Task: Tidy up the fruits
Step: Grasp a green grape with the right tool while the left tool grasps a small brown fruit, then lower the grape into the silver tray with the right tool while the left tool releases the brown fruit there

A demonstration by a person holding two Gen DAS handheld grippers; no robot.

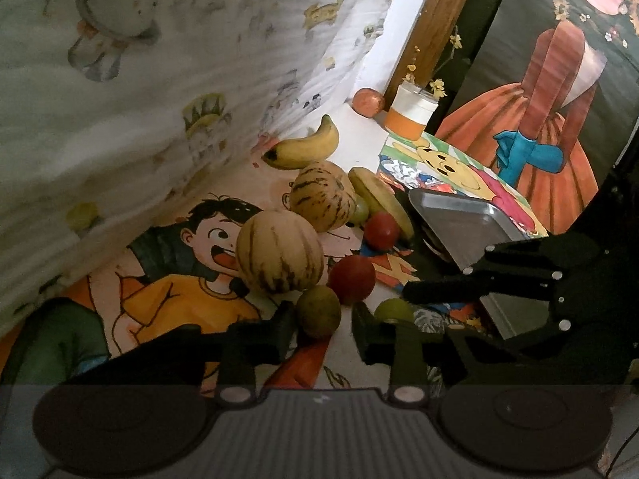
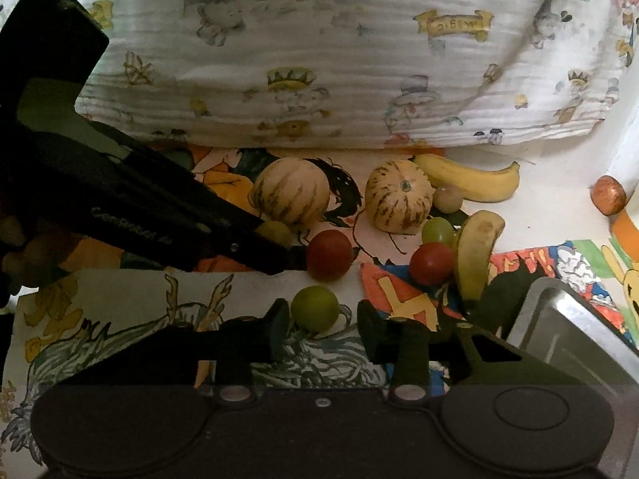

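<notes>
Currently both grippers sit low over the cartoon-printed mat, each with a small fruit between its fingers. Left gripper: jaws narrowed around a dull green-brown fruit; both pads look to be touching its sides. Right gripper: jaws likewise narrowed around a green round fruit; left pad touches it, right pad is just beside it, so contact there cannot be confirmed.

Rest of the fruit lies loose toward the far edge of the mat, along the printed quilt: two striped melons, a banana at the quilt's foot, a second banana leaning near the metal tray, and two red fruits. Tray sits at the mat's right edge. A reddish apple and an orange-and-white jar stand in the far right corner.
</notes>
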